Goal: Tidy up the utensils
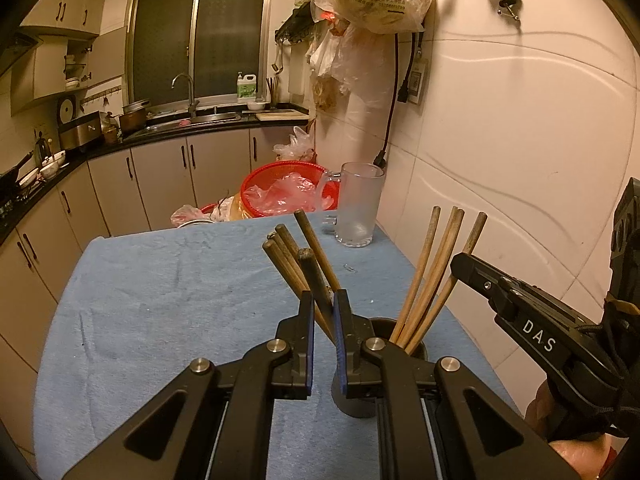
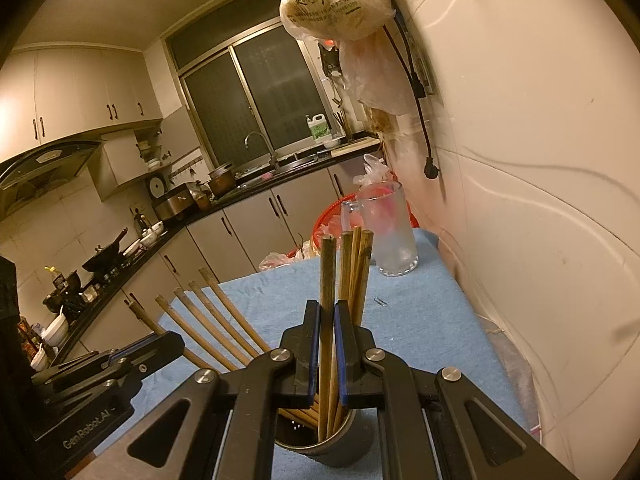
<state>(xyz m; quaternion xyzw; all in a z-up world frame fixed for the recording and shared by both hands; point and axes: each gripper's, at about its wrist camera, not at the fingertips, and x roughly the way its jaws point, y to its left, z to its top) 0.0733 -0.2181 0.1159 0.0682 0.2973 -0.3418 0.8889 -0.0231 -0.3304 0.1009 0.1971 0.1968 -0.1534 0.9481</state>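
The left claw (image 1: 323,302) is clenched on one dark chopstick (image 1: 314,276), which leans up and to the left with its foot in the cup (image 1: 416,350). The right claw (image 2: 328,312) grips another chopstick (image 2: 328,276), nearly upright, in the same cup (image 2: 340,446). The other sticks fan out left and right from the cup, which stands near the counter's (image 1: 160,300) near right corner. Claw arms hide most of the cup in the left view; the right view shows its rim and inside. A glass mug (image 1: 358,204) stands at the far right corner.
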